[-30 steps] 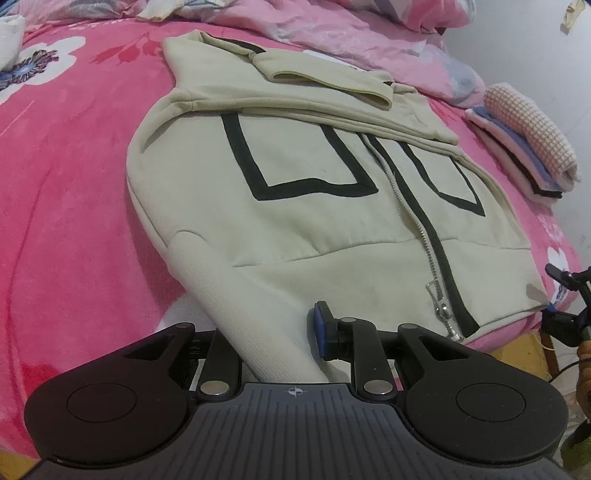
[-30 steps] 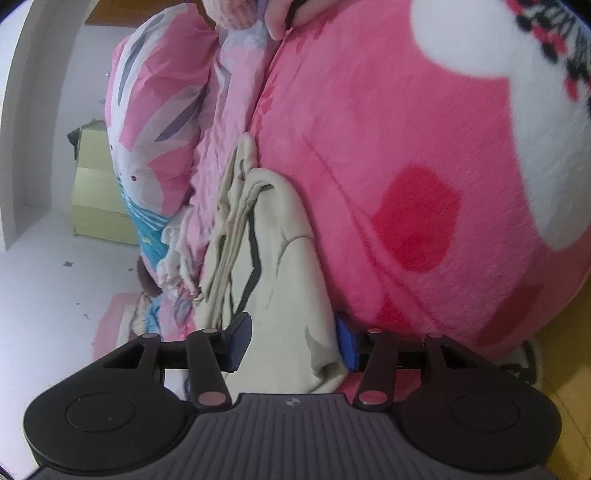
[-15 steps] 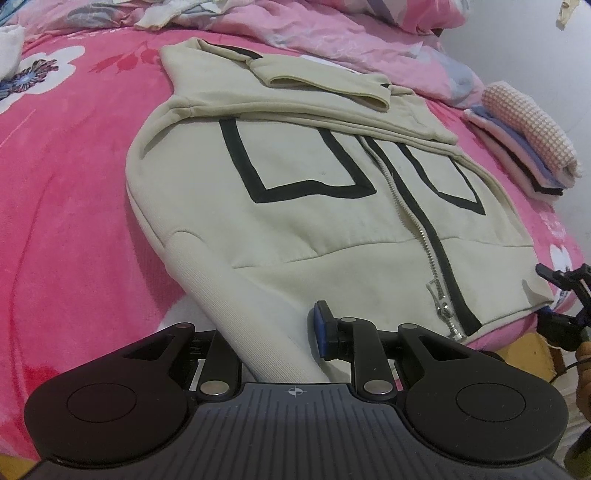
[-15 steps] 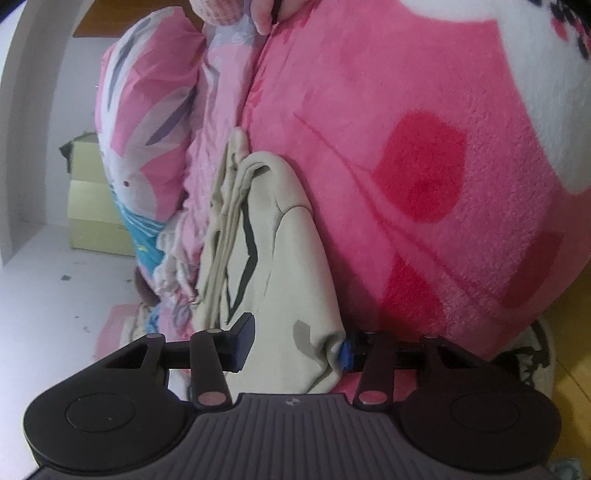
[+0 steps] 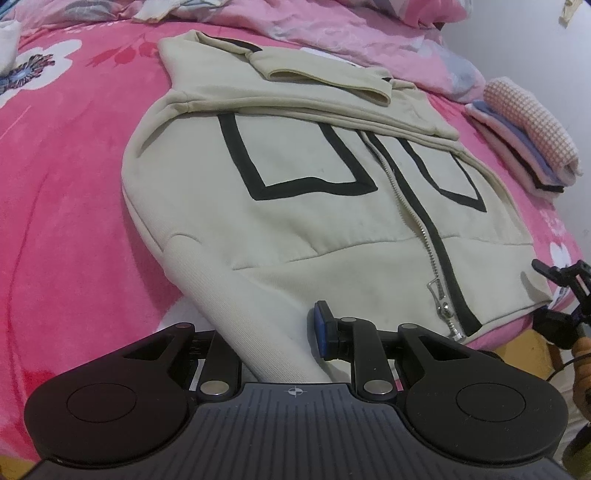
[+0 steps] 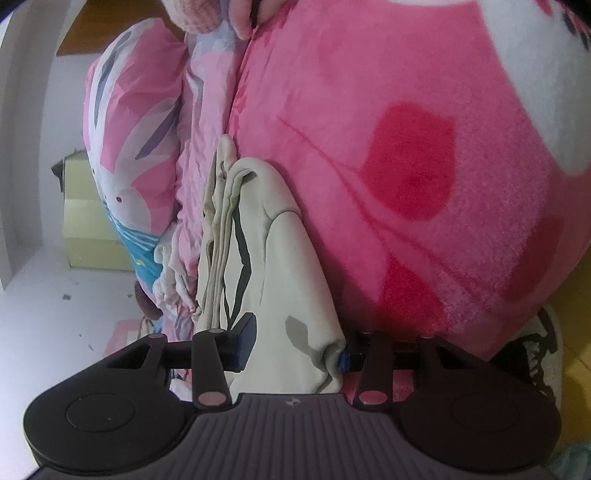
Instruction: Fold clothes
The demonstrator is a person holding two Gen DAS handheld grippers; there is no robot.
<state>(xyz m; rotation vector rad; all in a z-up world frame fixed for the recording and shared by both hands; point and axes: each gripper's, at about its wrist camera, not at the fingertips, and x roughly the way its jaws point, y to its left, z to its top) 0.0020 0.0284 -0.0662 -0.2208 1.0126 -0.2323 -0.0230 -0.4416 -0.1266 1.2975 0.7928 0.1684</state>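
A cream zip jacket (image 5: 314, 206) with black trim lies front up on the pink flowered blanket (image 5: 66, 192). My left gripper (image 5: 271, 332) is at its near edge, shut on the ribbed hem. The blue right pad (image 5: 321, 328) shows, while the other finger is hidden under the cloth. In the right wrist view the picture is rolled sideways. There my right gripper (image 6: 295, 350) straddles the jacket's hem corner (image 6: 295, 295), one finger over it and one against the blanket (image 6: 406, 147). A shadow still parts the upper finger from the cloth, so the gripper is open.
A stack of folded clothes (image 5: 524, 147) sits at the blanket's far right. A rumpled pink quilt (image 5: 332, 33) lines the back. A rabbit-print pillow (image 6: 129, 129), a yellow-green cabinet (image 6: 85, 221) and pale floor (image 6: 44, 314) lie beyond the bed.
The right gripper's fingers have drawn closer around the jacket corner, and that view has rolled slightly. The left gripper keeps its hold on the hem and has not moved.
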